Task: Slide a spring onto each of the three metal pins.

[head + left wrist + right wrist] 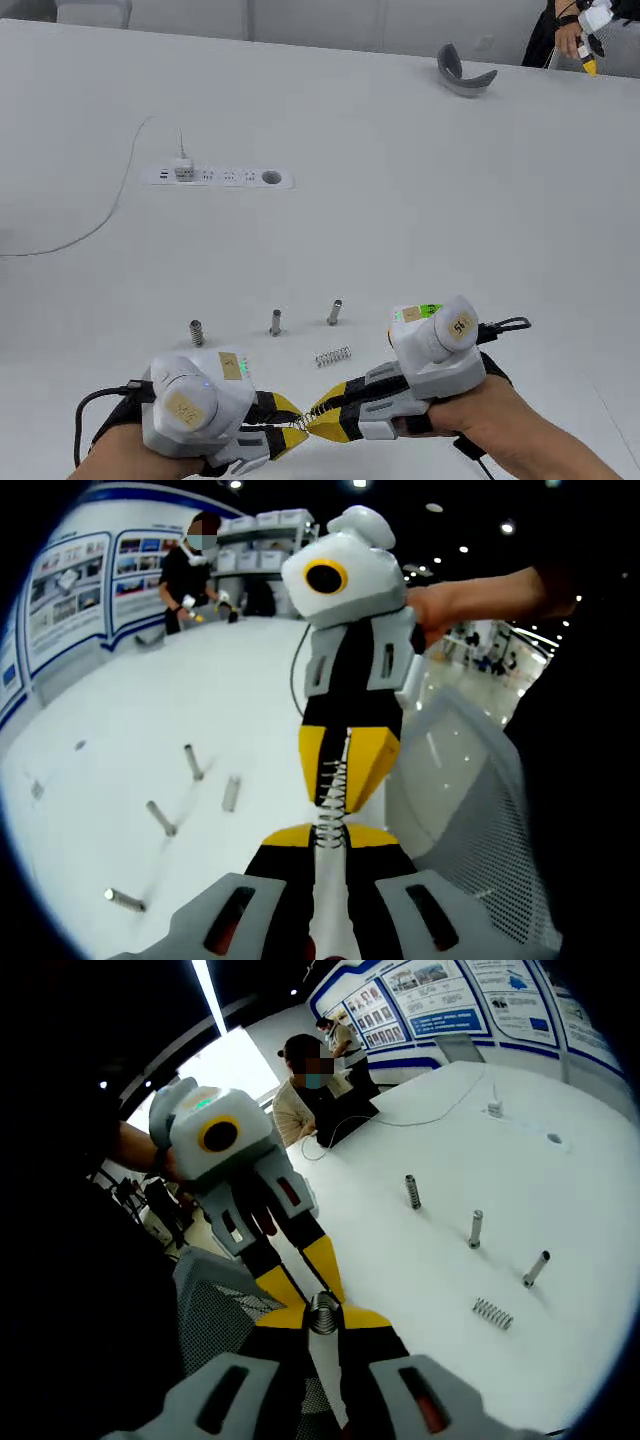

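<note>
White workbench (420, 200), wide and matte. Far left on it: white power strip (218, 177), one plug in, thin cable (112, 207) trailing left. Grey curved piece (462, 72) far right. Poster boards (70, 585) on wall, blue trim. Ceiling spotlights (510, 527). Grey mesh chair back (470, 810) near.

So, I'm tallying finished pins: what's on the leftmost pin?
A spring sits over it, its coils wrapping most of the pin's height; the shaft beneath is covered by them. The middle pin and right pin are bare.

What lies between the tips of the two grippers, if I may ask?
A spring, held by the left gripper and right gripper together, in the head view.
</note>
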